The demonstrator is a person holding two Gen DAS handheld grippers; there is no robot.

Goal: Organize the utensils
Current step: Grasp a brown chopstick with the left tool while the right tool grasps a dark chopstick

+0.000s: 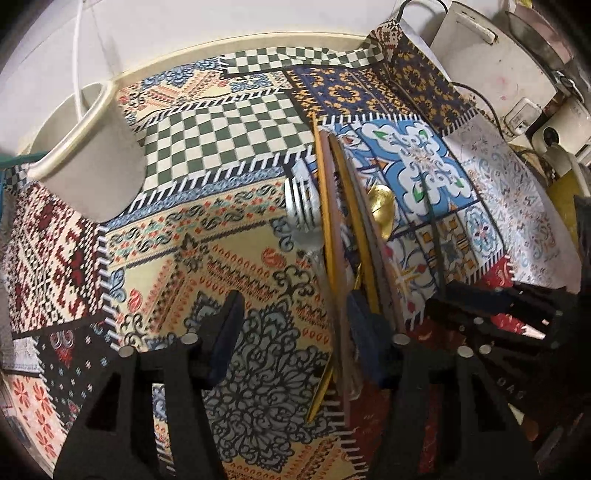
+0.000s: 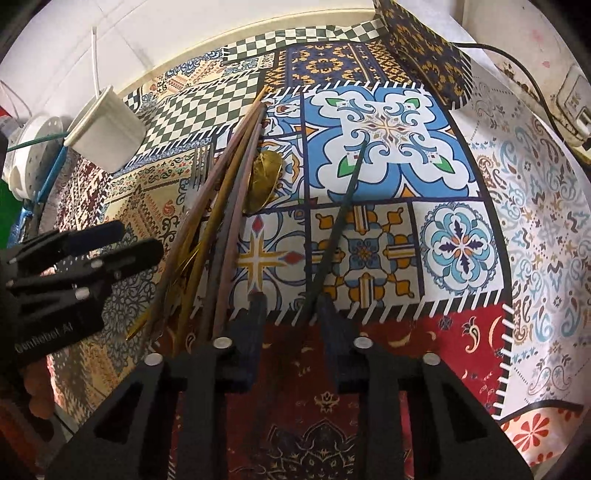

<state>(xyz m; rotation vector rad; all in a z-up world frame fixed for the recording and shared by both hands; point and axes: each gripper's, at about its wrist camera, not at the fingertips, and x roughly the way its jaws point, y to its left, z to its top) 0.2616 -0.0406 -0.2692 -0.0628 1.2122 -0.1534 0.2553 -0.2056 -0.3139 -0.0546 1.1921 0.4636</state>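
A bundle of wooden chopsticks (image 1: 332, 221) (image 2: 229, 184), a silver fork (image 1: 303, 206) (image 2: 199, 170) and a gold spoon (image 1: 380, 210) (image 2: 264, 177) lie together on the patterned tablecloth. A single dark chopstick (image 1: 434, 236) (image 2: 343, 210) lies apart to their right. My left gripper (image 1: 294, 295) (image 2: 138, 238) is open, low over the cloth, with the bundle just inside its right finger. My right gripper (image 2: 291, 299) (image 1: 439, 295) is open too; the dark chopstick's near end sits between its jaws, close to the right finger. A white cup (image 1: 92, 166) (image 2: 107, 129) stands at the back left.
A white perforated holder (image 2: 33, 147) and a blue-handled item (image 2: 51, 177) sit at the far left edge. Sockets with cables (image 2: 576, 107) and a white appliance (image 1: 469, 33) line the right and back. The tablecloth (image 2: 461, 240) covers the whole surface.
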